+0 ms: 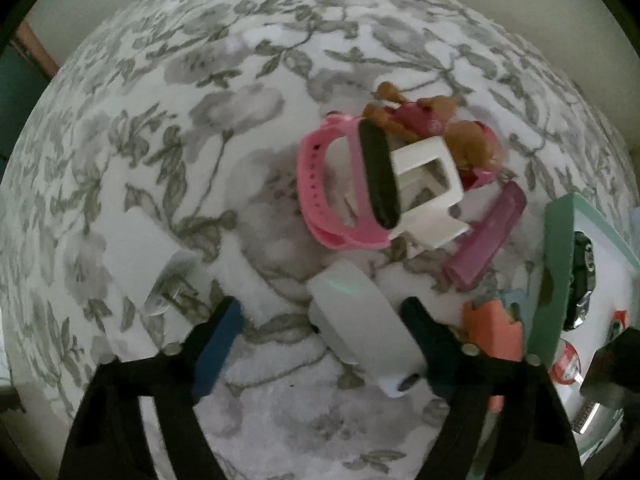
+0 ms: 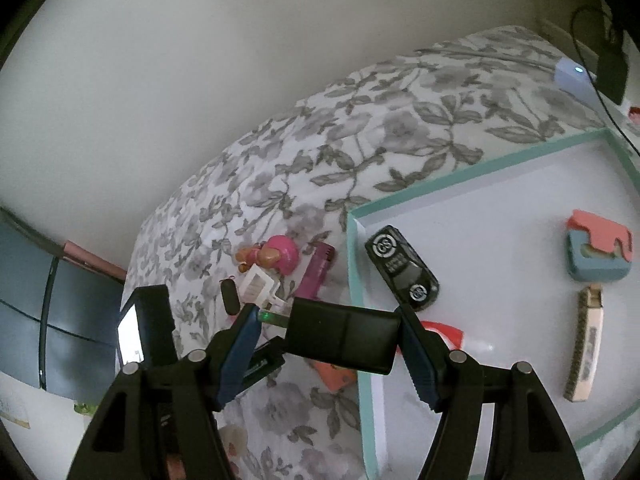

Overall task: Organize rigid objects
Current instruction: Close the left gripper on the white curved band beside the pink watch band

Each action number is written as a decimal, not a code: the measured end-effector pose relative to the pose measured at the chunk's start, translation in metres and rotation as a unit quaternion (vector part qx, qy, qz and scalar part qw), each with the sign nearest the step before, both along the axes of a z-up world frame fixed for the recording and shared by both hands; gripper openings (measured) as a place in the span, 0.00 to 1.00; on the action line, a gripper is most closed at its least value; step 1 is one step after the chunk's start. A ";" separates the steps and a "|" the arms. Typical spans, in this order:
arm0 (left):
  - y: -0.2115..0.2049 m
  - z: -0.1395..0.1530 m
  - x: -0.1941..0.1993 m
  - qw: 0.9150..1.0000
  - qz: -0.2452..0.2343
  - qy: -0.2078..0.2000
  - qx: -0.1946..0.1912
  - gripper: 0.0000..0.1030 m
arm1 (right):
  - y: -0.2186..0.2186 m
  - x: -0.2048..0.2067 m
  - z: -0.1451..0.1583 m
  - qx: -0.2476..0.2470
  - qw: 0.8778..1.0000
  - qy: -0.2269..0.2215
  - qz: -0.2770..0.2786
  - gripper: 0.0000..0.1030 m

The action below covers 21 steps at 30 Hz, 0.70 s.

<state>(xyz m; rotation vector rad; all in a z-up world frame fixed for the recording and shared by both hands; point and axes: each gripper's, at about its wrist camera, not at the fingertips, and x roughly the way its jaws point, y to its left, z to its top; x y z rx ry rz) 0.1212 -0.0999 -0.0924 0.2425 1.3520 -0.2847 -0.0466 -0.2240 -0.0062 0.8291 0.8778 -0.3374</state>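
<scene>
My left gripper point(image 1: 322, 306) points down at the floral bedspread point(image 1: 200, 140). A white oblong device point(image 1: 360, 332) lies between its fingers: the right pad is against it and the left pad stands clear. Beyond it sit a pink watch band point(image 1: 316, 188), a white hollow block point(image 1: 428, 184), a pink and brown toy figure point(image 1: 460, 136) and a purple bar point(image 1: 486, 236). My right gripper point(image 2: 327, 310) holds a black rectangular box point(image 2: 344, 336) in the air over the left rim of the teal-edged white tray point(image 2: 354, 264).
The tray holds a black toy car point(image 2: 402, 268), a coral and blue block point(image 2: 598, 252), a beige bar point(image 2: 584, 344) and a red piece point(image 2: 444, 332). A white plug point(image 1: 160, 280) lies left of my left gripper. A coral object point(image 1: 492, 332) rests against the tray's outer rim point(image 1: 556, 272).
</scene>
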 end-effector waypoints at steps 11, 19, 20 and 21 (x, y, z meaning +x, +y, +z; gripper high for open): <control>-0.032 0.006 -0.012 0.999 -0.039 -0.009 -0.004 0.47 | -0.019 -0.030 -0.001 0.018 0.998 0.024 -0.052 0.69; -0.012 0.007 -0.021 0.999 -0.045 -0.003 -0.025 0.46 | -0.039 -0.045 -0.001 0.019 0.996 0.034 -0.086 0.69; -0.011 0.010 -0.022 0.999 -0.044 -0.002 -0.030 0.46 | -0.041 -0.046 -0.001 0.019 0.995 0.034 -0.089 0.69; -0.010 0.014 -0.023 0.999 -0.042 -0.002 -0.035 0.46 | -0.043 -0.048 -0.001 0.020 0.995 0.034 -0.093 0.69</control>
